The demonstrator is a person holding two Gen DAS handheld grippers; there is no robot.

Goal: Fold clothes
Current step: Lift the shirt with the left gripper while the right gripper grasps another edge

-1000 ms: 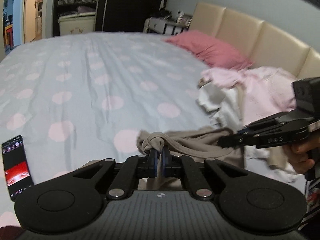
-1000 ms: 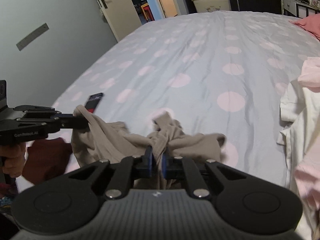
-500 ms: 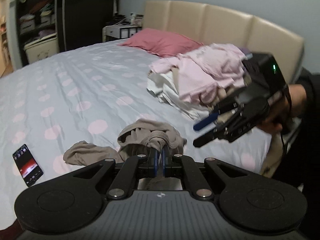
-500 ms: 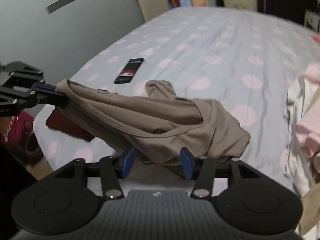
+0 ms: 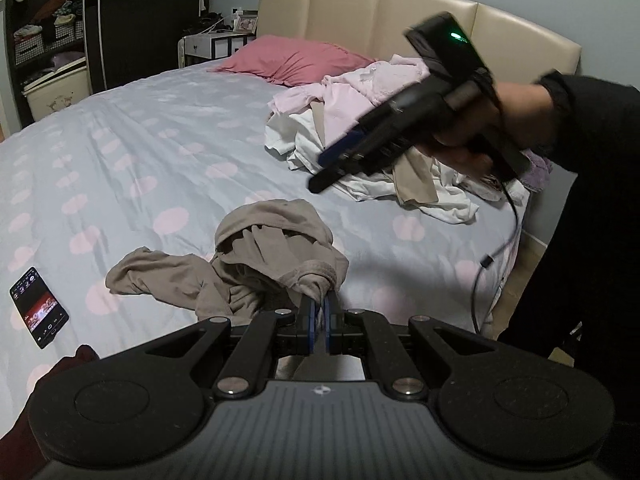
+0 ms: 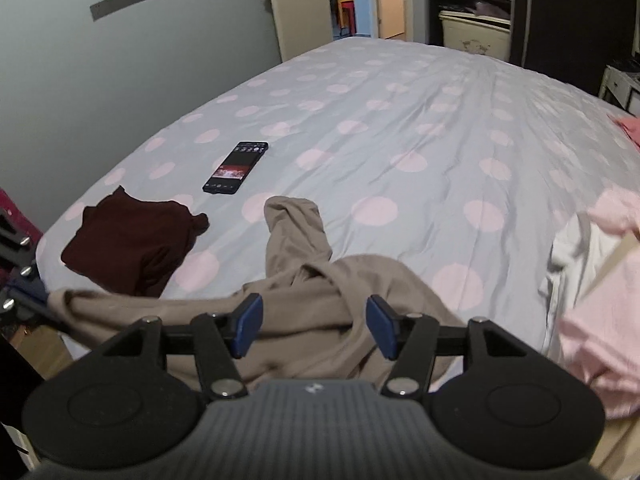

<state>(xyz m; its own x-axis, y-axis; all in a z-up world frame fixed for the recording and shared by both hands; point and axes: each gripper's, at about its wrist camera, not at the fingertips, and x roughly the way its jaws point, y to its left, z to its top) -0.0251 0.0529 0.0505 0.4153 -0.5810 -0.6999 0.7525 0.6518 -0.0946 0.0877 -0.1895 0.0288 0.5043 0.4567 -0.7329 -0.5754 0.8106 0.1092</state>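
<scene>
A beige garment (image 5: 256, 264) lies crumpled on the polka-dot bed sheet (image 5: 132, 140), near its front edge. My left gripper (image 5: 319, 312) is shut on a bunched edge of it. It also shows in the right wrist view (image 6: 320, 292), spread below my right gripper (image 6: 314, 326), which is open, empty and held above the cloth. In the left wrist view the right gripper (image 5: 324, 172) hangs in the air over the bed, right of the garment.
A pile of pink and white clothes (image 5: 376, 120) lies on the bed's right side, with a pink pillow (image 5: 296, 60) behind it. A phone (image 6: 236, 166) and a folded dark red garment (image 6: 132, 240) lie near the bed's front left edge.
My right gripper has opened, let go of the beige garment and lifted away. The garment has dropped onto the bed. My left gripper keeps its hold.
</scene>
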